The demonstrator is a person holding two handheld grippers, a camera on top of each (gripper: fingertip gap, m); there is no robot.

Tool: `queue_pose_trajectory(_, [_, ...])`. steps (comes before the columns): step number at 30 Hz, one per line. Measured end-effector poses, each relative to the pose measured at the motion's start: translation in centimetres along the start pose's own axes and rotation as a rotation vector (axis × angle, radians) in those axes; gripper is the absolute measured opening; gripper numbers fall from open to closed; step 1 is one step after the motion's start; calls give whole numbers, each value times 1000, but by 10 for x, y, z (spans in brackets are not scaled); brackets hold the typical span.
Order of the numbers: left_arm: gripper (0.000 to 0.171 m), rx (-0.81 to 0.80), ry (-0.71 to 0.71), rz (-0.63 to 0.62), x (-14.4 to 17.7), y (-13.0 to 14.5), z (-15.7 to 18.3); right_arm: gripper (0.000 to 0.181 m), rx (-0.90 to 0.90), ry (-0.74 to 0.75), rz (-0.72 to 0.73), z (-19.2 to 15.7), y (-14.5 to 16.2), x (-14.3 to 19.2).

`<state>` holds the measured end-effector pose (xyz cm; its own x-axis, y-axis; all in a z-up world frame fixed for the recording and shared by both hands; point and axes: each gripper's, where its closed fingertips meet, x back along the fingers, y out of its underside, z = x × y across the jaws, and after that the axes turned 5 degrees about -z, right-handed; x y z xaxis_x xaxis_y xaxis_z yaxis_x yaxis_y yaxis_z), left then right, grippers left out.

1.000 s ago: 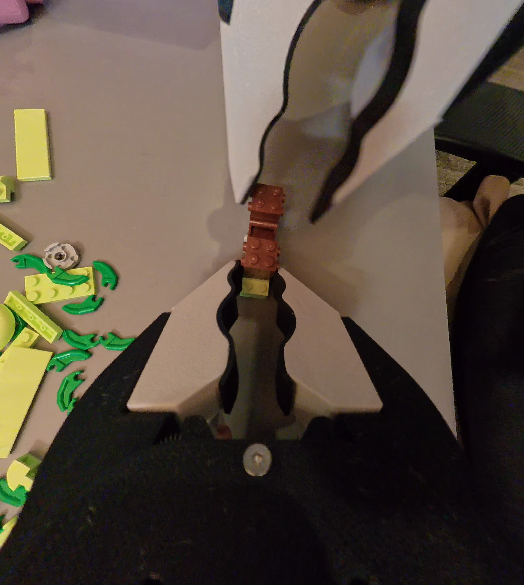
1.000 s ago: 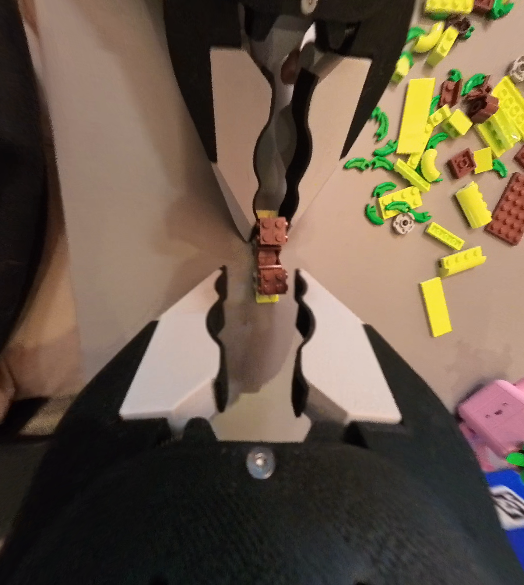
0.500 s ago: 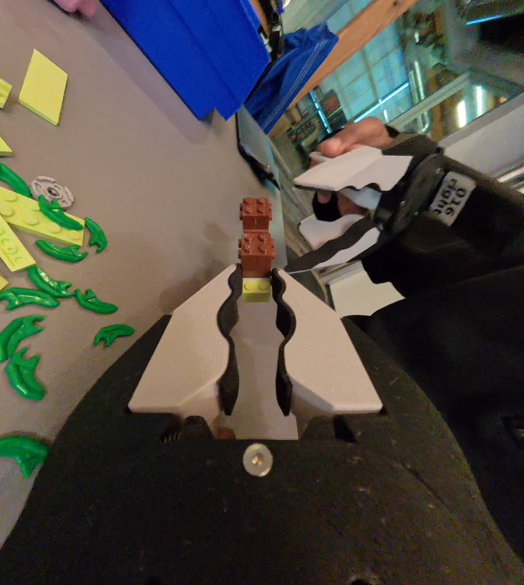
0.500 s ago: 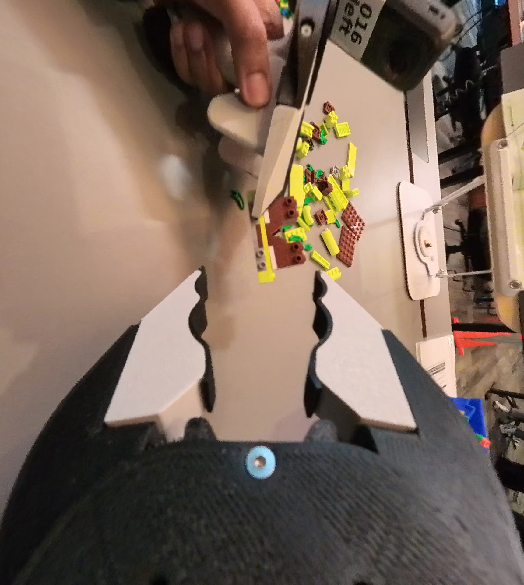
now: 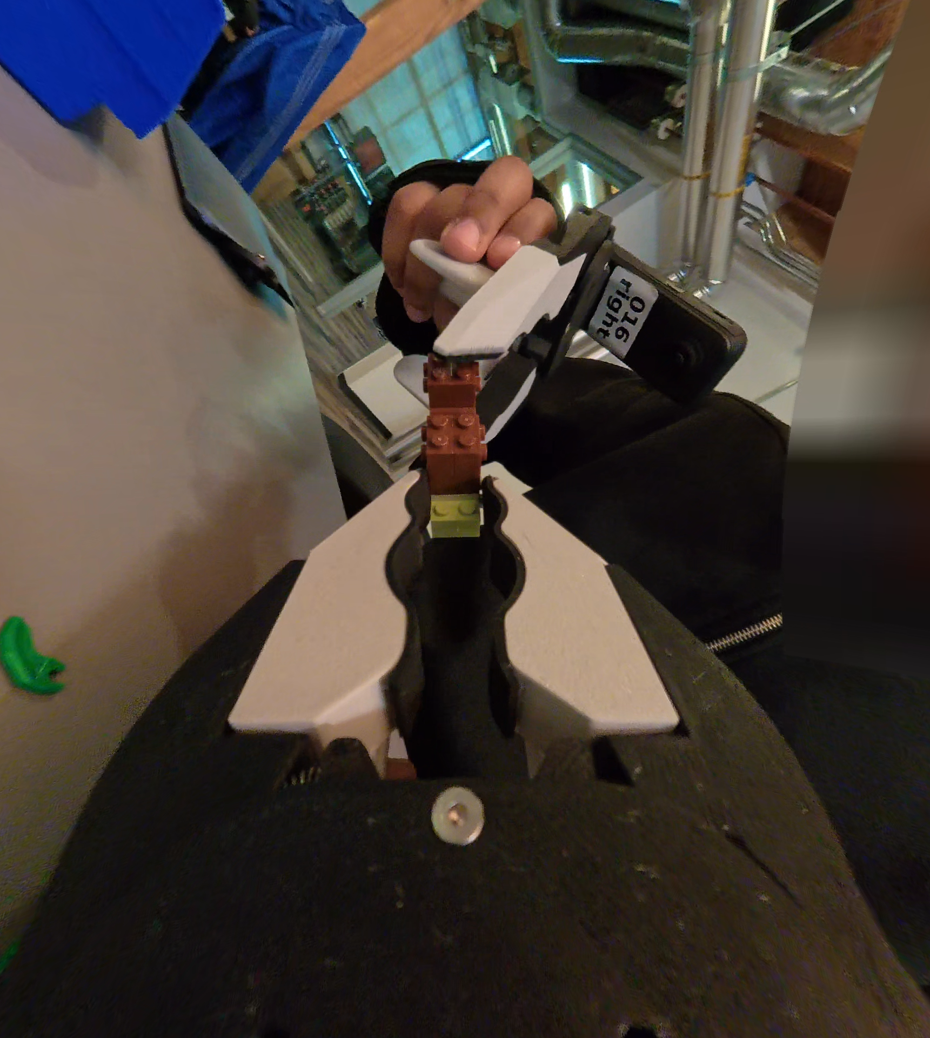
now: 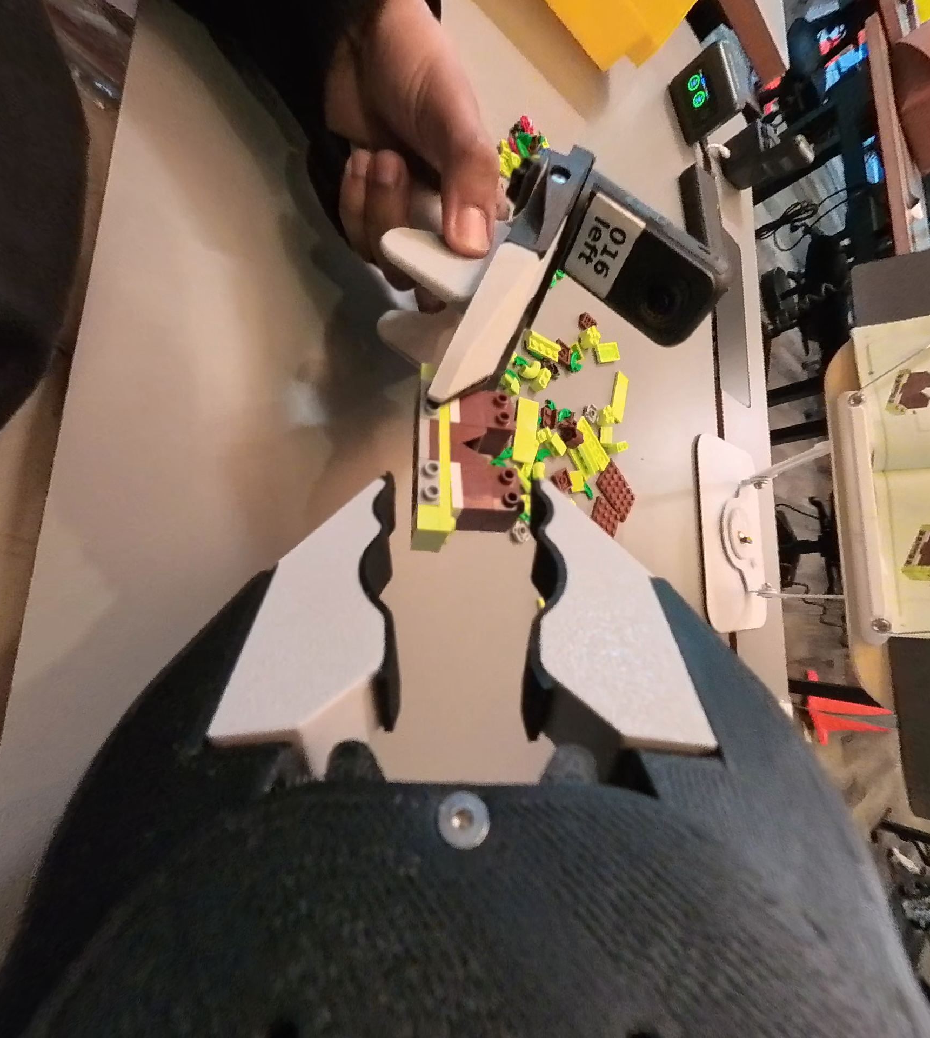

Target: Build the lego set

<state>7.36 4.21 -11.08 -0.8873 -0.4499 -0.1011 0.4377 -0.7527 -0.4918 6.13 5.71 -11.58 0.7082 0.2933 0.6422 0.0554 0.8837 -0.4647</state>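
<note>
Clamped on the lime base of the brown lego assembly (image 5: pixel 453 449) by the left gripper (image 5: pixel 456 519); spread wide and empty on the right gripper (image 6: pixel 462 508). Held mid-frame, off the table (image 6: pixel 198 393), likely so both tools reach it. Long axis running up the frame, lime end nearest the left camera. Loose bricks (image 6: pixel 569 432) scattered upper right in the right view.

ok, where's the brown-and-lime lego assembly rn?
Held off the table, centre of both views: the brown-and-lime lego assembly is clamped at its lime end by the left gripper, the open right gripper bracketing its far end.
</note>
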Motion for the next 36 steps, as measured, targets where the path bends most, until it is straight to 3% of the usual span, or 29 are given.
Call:
queue_pose_trajectory(3, [14,-18,16,-24,-2,3,4,38,10,3,13,0,-6,3])
queue_pose_trajectory(30, [14,-27,46,-38,-6,7,6,37,-12,-10,-65,-4,-6,7])
queue_pose_trajectory(36, [15,-54,51,7,-6,-1,10,37,-48,-6,-50,1,-7,11])
